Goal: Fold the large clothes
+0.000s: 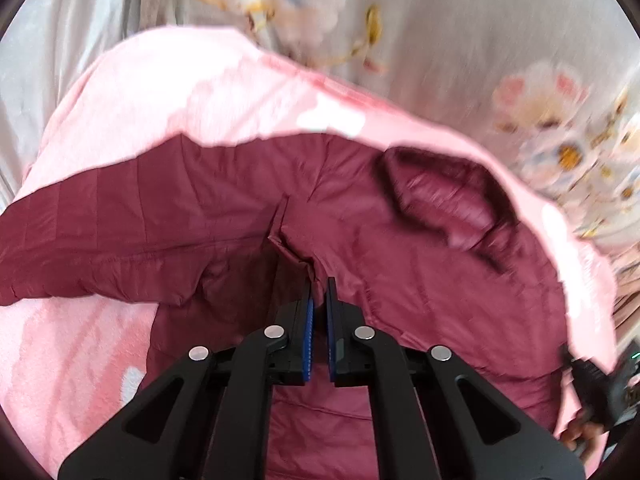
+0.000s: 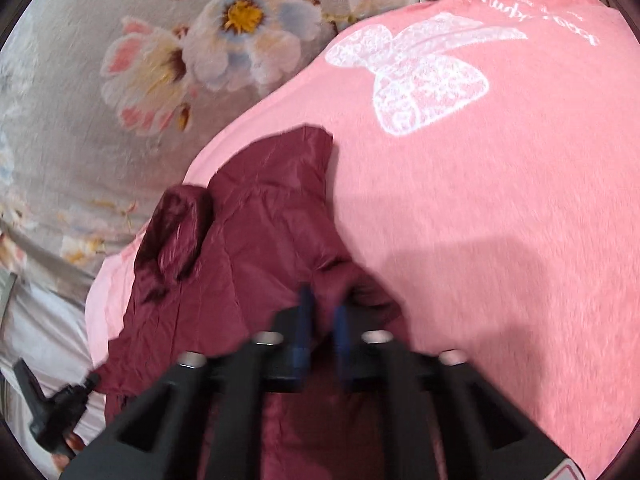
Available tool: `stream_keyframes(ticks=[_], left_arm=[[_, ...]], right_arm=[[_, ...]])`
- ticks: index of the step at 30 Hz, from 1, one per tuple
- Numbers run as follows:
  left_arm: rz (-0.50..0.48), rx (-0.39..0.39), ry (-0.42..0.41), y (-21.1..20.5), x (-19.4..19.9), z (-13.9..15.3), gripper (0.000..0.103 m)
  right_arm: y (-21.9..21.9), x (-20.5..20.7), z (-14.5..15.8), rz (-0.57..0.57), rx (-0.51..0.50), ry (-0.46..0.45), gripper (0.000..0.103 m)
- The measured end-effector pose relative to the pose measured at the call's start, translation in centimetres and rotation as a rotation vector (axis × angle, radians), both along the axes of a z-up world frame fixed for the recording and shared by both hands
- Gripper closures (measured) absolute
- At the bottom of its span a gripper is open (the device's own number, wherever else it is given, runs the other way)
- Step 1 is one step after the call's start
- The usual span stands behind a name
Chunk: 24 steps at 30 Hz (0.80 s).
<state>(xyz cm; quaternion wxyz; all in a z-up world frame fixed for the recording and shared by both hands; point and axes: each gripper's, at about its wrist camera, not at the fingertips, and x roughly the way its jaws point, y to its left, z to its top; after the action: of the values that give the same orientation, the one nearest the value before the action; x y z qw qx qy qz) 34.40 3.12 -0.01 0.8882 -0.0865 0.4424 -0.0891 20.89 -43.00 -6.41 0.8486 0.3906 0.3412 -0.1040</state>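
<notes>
Where the two black linkages fill the bottom of each view, both tools are working on the same maroon quilted jacket [image 1: 224,208]. Nearest, the left hand-held gripper [image 1: 319,300] has its blue pads drawn almost together, and a pinched fold of the maroon fabric rises between the tips, so it has hold of the jacket near a seam. The right hand-held gripper [image 2: 323,312] is blurred, yet its blue pads also stand nearly together with the maroon cloth bunched at and around the tips; it appears to have the fabric clamped too. At the lower right edge of the left wrist view, the other tool's black body shows with fingers of a person's hand [image 1: 576,436] around it; at the lower left of the right wrist view, a dark handle sits just beside the jacket's edge. Beyond the tips, the jacket spreads out on a pink fleece blanket [image 2: 500,220], one long panel reaching left and its shiny collar [image 1: 448,200] curled up on the right. Farther on, the blanket carries a white lace bow print [image 2: 416,72] and some white script near its far edge. Farthest back, a grey floral bedsheet [image 2: 120,160] lies under the blanket, printed with pale blossoms.
</notes>
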Motion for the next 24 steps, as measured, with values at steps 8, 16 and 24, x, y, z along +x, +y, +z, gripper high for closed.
stream_keyframes(ticks=[8,16,24], left_arm=[[-0.009,0.036,0.056,-0.1,-0.8,-6.0,0.099],[-0.006,0.196,-0.057,-2.0,-1.9,-6.3,0.097],[0.016,0.177,-0.057,0.9,-3.3,-3.4,0.055]], right_arm=[[2.1,-1.5,0.9,-0.016,-0.239,0.031,0.102],[1.9,-0.4,-1.3,0.002,-0.235,0.133,0.103],[2.9,-4.1,3.3,-0.042,-0.281,0.120,0.086]])
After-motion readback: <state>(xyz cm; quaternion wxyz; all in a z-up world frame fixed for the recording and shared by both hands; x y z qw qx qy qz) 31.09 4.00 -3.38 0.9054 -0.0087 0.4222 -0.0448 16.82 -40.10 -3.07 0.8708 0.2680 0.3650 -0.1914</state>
